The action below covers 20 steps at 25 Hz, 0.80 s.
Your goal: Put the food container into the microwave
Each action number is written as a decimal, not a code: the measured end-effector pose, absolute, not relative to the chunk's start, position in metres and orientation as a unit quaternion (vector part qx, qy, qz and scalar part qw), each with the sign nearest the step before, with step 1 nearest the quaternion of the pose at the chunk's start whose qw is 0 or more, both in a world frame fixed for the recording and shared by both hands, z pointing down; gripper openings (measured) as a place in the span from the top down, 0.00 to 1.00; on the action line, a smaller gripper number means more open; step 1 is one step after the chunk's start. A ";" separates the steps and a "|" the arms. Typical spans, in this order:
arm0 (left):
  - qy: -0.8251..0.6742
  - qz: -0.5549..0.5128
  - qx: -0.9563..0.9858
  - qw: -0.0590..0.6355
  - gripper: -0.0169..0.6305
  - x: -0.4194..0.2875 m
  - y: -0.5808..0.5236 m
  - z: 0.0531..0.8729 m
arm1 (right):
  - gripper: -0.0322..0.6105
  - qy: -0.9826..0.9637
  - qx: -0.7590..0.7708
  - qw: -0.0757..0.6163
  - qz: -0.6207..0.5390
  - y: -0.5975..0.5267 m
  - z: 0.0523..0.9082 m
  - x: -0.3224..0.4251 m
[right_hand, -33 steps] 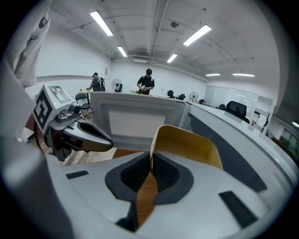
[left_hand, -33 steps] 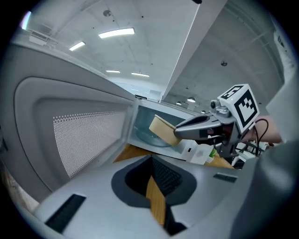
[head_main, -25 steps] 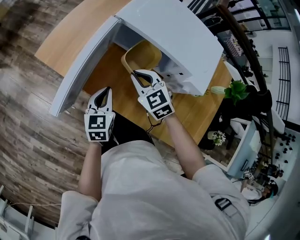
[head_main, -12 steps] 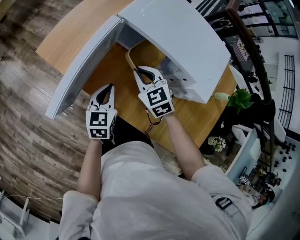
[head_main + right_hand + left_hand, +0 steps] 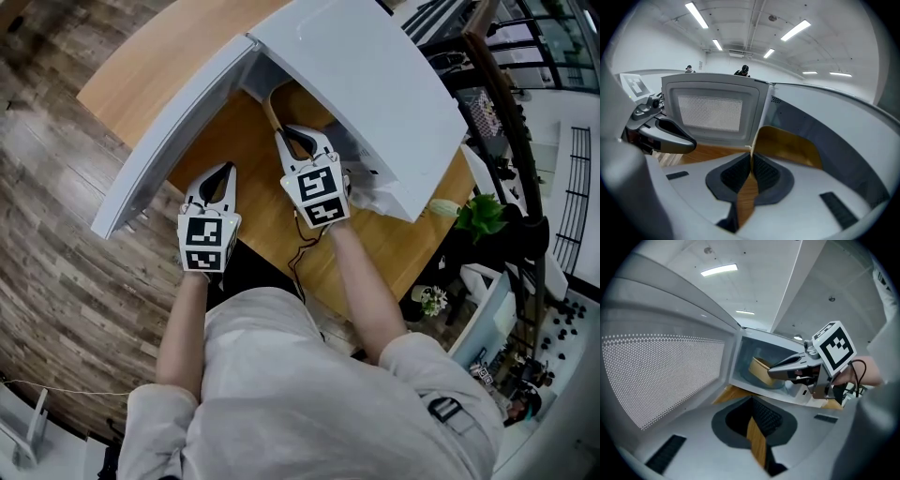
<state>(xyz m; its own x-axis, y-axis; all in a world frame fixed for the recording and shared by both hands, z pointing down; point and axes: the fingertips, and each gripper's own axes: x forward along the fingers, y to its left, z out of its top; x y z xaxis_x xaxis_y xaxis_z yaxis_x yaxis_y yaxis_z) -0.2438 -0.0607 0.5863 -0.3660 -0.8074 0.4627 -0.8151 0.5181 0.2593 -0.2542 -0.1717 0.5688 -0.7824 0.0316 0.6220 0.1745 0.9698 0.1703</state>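
A tan, wood-coloured food container (image 5: 305,105) (image 5: 787,145) sits in the mouth of the white microwave (image 5: 361,70), partly under its top. My right gripper (image 5: 298,133) (image 5: 751,154) is shut on the container's thin rim, which stands between the pads. From the left gripper view, the container (image 5: 759,370) lies inside the cavity, at the tip of the right gripper (image 5: 772,372). The microwave door (image 5: 164,141) (image 5: 661,371) swings wide to the left. My left gripper (image 5: 223,173) (image 5: 751,401) hovers over the wooden table (image 5: 258,202) beside that door, shut and holding nothing.
The table edge runs just in front of me, with wood-plank floor (image 5: 66,272) to the left. A potted plant (image 5: 483,214) and cluttered white furniture stand to the right. Two distant people (image 5: 744,70) show beyond the door.
Both grippers have moved forward toward the microwave. The container has gone deeper into the opening, so less of it shows from above.
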 end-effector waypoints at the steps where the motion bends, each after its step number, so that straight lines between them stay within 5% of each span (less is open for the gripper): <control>1: -0.827 0.007 0.491 0.275 0.95 -0.245 -0.062 0.586 | 0.91 -0.937 -0.053 0.326 -0.112 -0.174 0.570 -0.256; 20: -0.837 0.003 0.471 0.278 0.95 -0.266 -0.055 0.590 | 0.91 -0.926 -0.032 0.343 -0.157 -0.196 0.582 -0.277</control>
<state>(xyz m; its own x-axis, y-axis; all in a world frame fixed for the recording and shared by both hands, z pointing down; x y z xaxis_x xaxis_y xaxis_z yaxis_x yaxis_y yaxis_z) -0.2660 -0.0549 0.5899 -0.4014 -0.7877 0.4674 -0.7908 0.5555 0.2570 -0.2769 -0.1959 0.5823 -0.7629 -0.0481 0.6448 0.1666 0.9489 0.2679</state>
